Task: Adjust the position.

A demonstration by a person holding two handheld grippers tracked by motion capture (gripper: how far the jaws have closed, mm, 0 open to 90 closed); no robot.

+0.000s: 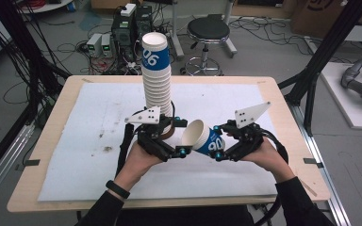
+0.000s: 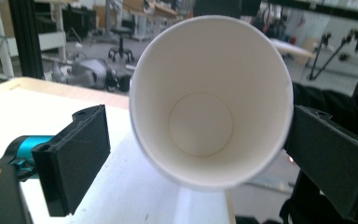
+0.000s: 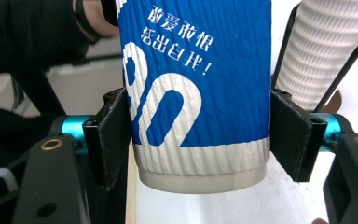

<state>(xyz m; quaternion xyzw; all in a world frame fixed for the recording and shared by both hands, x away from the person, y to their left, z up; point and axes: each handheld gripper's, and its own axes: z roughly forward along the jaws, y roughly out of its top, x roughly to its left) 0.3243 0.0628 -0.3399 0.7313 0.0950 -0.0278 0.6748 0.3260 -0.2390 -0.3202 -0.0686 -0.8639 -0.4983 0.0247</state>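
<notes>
1. The cup [image 1: 202, 138] is clamped by the right claw [image 1: 220, 143] near its base, lying on its side above the surface [image 1: 66, 141] with its mouth turned to the left claw [image 1: 181, 141].
2. The left claw is spread apart; its jaws flank the cup's rim, and contact on one side cannot be told.
3. Behind the left claw, the stack [image 1: 157, 80] is seen standing upright on the surface.

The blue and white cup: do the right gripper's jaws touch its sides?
Touching. In the right gripper view, both black pads of the right gripper press against the ribbed sides of the blue and white cup, with no gap showing.
</notes>
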